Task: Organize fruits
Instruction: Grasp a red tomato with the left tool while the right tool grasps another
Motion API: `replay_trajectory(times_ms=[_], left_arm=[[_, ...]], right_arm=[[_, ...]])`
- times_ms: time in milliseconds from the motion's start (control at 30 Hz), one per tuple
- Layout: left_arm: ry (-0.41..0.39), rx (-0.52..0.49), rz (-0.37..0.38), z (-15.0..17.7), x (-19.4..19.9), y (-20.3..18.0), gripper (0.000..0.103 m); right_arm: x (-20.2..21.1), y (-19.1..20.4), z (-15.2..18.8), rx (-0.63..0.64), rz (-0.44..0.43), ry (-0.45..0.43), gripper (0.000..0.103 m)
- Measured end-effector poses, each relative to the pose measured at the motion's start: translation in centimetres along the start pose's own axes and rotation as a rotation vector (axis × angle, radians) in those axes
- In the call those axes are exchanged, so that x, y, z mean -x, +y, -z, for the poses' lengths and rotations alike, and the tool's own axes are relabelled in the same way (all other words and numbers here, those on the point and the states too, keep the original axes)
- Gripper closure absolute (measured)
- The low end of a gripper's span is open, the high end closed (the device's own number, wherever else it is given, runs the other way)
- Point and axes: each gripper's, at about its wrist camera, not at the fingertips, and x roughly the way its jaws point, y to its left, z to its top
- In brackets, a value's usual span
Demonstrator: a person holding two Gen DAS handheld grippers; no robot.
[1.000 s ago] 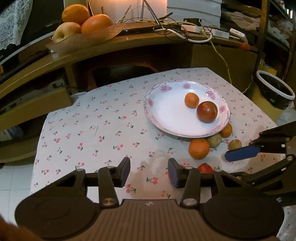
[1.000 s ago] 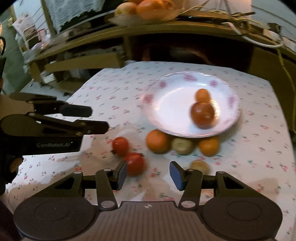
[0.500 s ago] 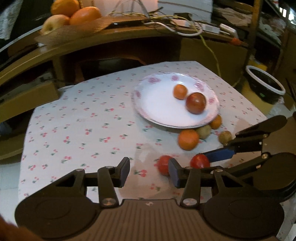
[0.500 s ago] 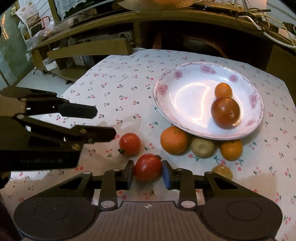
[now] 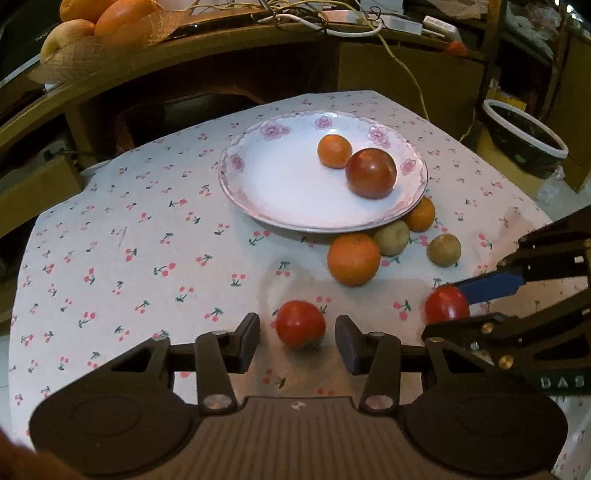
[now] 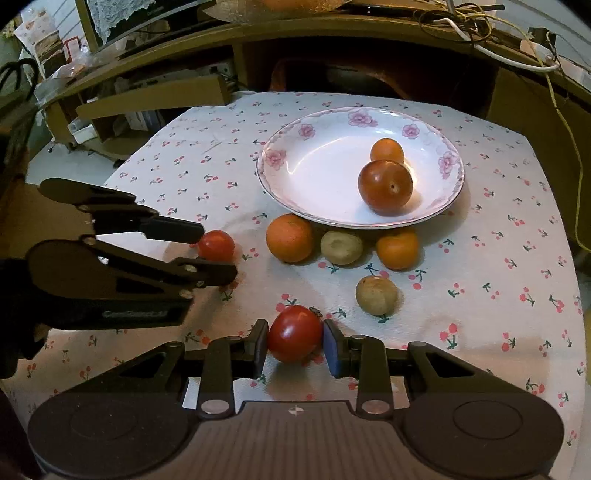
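1. Red tomato (image 6: 294,333) sits between the pads of your right gripper (image 6: 294,349), which is closed onto it on both sides, low over the cloth.
2. Your left gripper (image 5: 297,341) is spread wide around a second red tomato (image 5: 300,324), its pads clear of the skin on each side; that tomato rests on the cloth.
3. Between your grippers and the plate (image 6: 317,184) lie a large orange (image 6: 290,238), a pale green-brown fruit (image 6: 341,246) and a small orange (image 6: 397,247), all close against the plate's near rim.
4. A second brownish fruit (image 6: 376,295) lies alone, just beyond your right gripper.
5. On the plate rest a dark red fruit (image 6: 385,186) and, touching it behind, a small mandarin (image 6: 387,149).
6. Your surface is a table under a white cloth printed with cherries (image 5: 147,240).
7. Behind it stands a wooden desk (image 5: 221,55) carrying a dish of oranges and an apple (image 5: 92,22) and tangled cables (image 5: 351,22).
8. A dark white-rimmed bin (image 5: 524,136) stands on the floor to your right.
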Motion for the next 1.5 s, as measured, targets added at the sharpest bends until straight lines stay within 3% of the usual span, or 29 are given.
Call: replay_trajectory(times_ms=[200,333,733,900,1200,1500], left_arm=[[-0.001,-0.022,-0.002,-0.2,-0.1,-0.8,0.069],[0.005,-0.025,0.010,0.1,0.2,-1.0,0.070],[0.012,-0.058,0.068,2.2,2.7,-3.0,0.070],[0.027,-0.079,0.056,3.0,2.7,-3.1,0.068],[0.026,-0.071,0.051,3.4,3.0,-2.6,0.057],[0.022,-0.057,0.050,3.4,2.9,-2.8,0.057]], right_arm=[[0.3,-0.6,0.2,0.003,-0.007,-0.004,0.070],[0.4,-0.8,0.4,0.007,0.000,-0.008,0.070],[1.7,0.2,1.5,0.067,-0.016,0.003,0.071],[1.8,0.2,2.3,0.094,-0.025,0.015,0.070],[1.7,-0.3,2.3,0.077,-0.037,0.008,0.060],[1.8,-0.2,2.3,0.071,-0.038,0.004,0.059]])
